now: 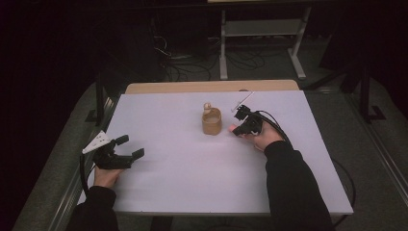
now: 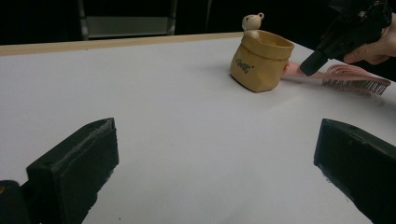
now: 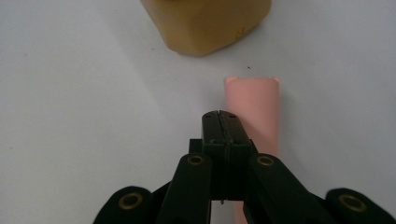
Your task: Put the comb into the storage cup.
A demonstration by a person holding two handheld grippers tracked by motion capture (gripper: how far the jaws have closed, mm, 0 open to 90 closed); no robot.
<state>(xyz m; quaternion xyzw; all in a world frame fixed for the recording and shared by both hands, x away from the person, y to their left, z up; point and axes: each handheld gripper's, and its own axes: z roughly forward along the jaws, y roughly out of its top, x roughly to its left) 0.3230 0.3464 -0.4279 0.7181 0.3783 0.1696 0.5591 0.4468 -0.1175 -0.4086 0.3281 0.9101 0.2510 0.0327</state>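
**2 grippers, a pot and a pink brush on the white counter**

2 hand-held grippers work over a white counter. The left gripper sits near the counter's left edge, its fingers spread wide with nothing between them, well apart from everything else.

Toward the far middle stands a tan sack-shaped pot with a small bear figure at its rim and dark lettering on its side. Just beside the pot, on its right, a pink hairbrush lies flat, its handle end pointing at the pot and its bristles facing the camera in the left gripper view.

The right gripper is down over the brush handle with its fingers pressed together; they seem to rest on top of the handle rather than around it, though contact is hard to judge.
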